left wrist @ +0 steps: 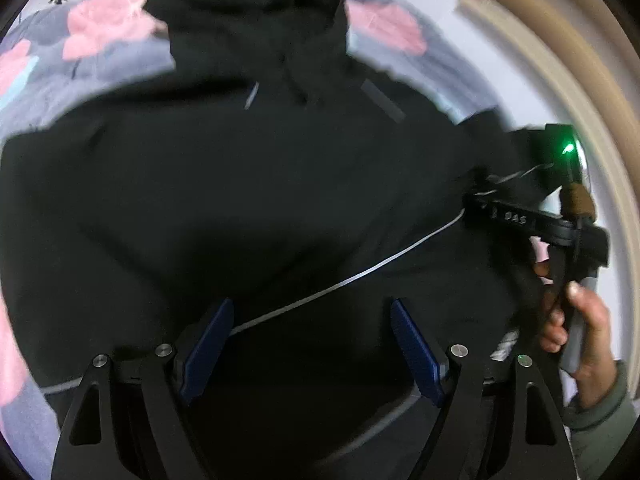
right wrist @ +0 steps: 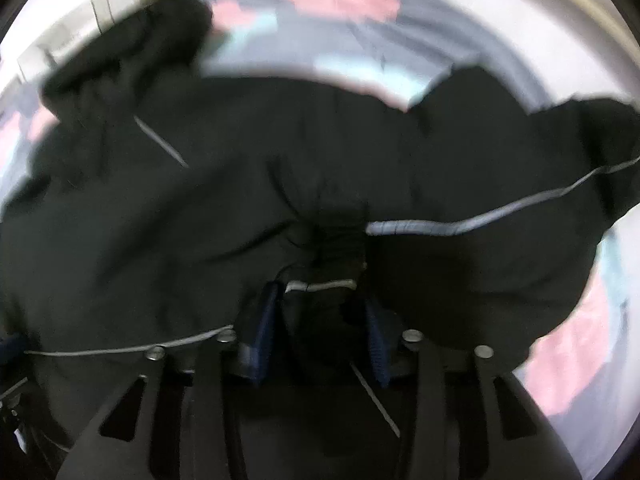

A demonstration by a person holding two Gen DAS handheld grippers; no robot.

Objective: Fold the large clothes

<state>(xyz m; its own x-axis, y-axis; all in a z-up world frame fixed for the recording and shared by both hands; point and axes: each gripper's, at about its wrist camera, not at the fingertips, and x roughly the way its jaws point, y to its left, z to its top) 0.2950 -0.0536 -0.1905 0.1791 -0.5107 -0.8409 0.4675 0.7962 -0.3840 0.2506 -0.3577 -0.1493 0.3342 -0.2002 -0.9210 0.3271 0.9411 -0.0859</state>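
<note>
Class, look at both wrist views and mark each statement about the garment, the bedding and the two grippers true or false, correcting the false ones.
1. The garment is black with thin pale piping. True.
2. It lies on plain white bedding. False: the bedding is grey with pink shapes.
3. The left gripper stands open over the garment. True.
4. The right gripper is empty. False: bunched black fabric sits between its blue pads.
5. A bare hand holds the right gripper. True.

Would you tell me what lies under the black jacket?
A grey bedspread with pink and pale blue patches shows around the black jacket at the top and sides. Whatever lies directly beneath the jacket is covered, so I cannot tell.
</note>
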